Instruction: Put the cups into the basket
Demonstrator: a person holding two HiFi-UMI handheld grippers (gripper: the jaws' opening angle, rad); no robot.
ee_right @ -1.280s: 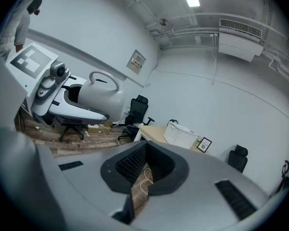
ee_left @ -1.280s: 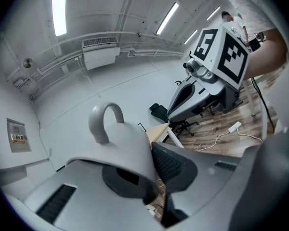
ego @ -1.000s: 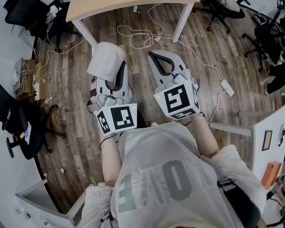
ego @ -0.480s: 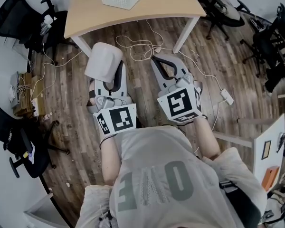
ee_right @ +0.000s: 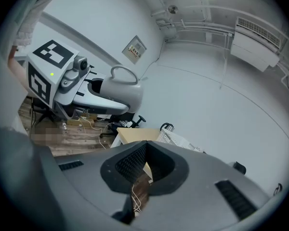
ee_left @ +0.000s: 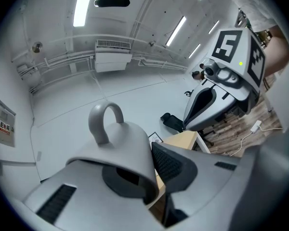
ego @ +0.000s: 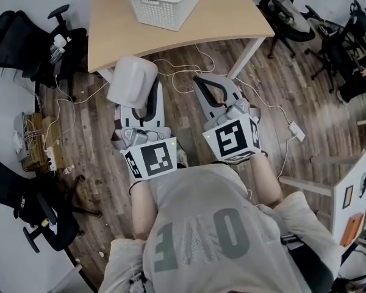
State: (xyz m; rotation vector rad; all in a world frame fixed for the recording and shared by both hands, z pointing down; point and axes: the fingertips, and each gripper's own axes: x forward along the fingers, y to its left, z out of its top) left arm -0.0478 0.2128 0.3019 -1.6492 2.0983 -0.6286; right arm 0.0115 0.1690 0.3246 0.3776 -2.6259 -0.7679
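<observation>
**Head view:** A person stands just short of the table [ego: 122, 35], a gripper in each hand held out over the wooden floor [ego: 97, 127]. The left gripper [ego: 149, 96] is clamped on a pale cup [ego: 133, 81], which hangs off the table's near edge and not yet over its top. The white basket [ego: 171, 18] sits toward the table's far side, well apart from the cup. The right gripper [ego: 202, 83] is level alongside, nearer the table's right leg, and carries nothing. The cup is probably held high and forward so that it can clear the table's edge on its way to the basket, with the idle gripper kept out of its path.

**Left gripper view:** The jaws pinch the cup's wall near the rim, with one pad seemingly inside the mouth and the other pressed against the outside. The cup lies tipped, its loop handle [ee_left: 105, 119] uppermost. This grip on the wall leaves the handle free and should allow a clean release. The cup is plain, matte and grey-white, with a smooth rounded body and no print. A corner of the table shows just beyond it.

**Right gripper view:** The jaws meet at their tips, and only floor and a cable show through the gap behind them. Past them lies the table's corner, with the basket on top
</observation>
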